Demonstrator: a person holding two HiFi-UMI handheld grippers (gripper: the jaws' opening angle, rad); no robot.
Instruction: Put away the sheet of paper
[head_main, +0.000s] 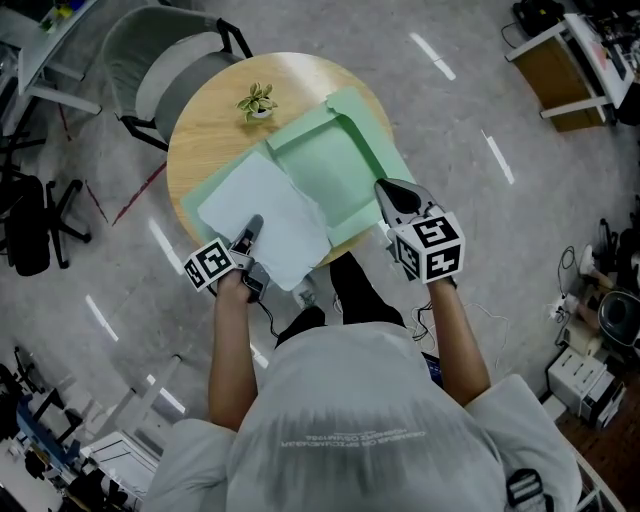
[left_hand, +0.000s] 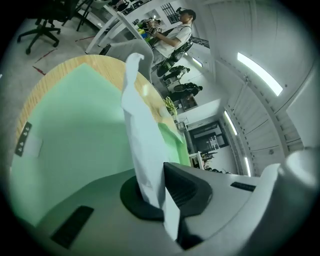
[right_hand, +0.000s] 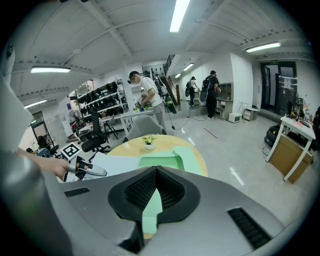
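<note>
A pale sheet of paper (head_main: 265, 215) lies over the left half of an open green folder (head_main: 335, 160) on the round wooden table (head_main: 205, 120). My left gripper (head_main: 252, 228) is shut on the sheet's near edge. In the left gripper view the paper (left_hand: 142, 130) stands up from between the pads, with the folder (left_hand: 75, 135) beneath. My right gripper (head_main: 385, 195) is shut on the folder's near right edge. In the right gripper view a green strip of the folder (right_hand: 152, 212) shows between the jaws.
A small potted plant (head_main: 258, 101) stands at the table's far side, just beyond the folder. A grey chair (head_main: 160, 50) is pushed against the far left of the table. Desks, office chairs and people fill the room behind.
</note>
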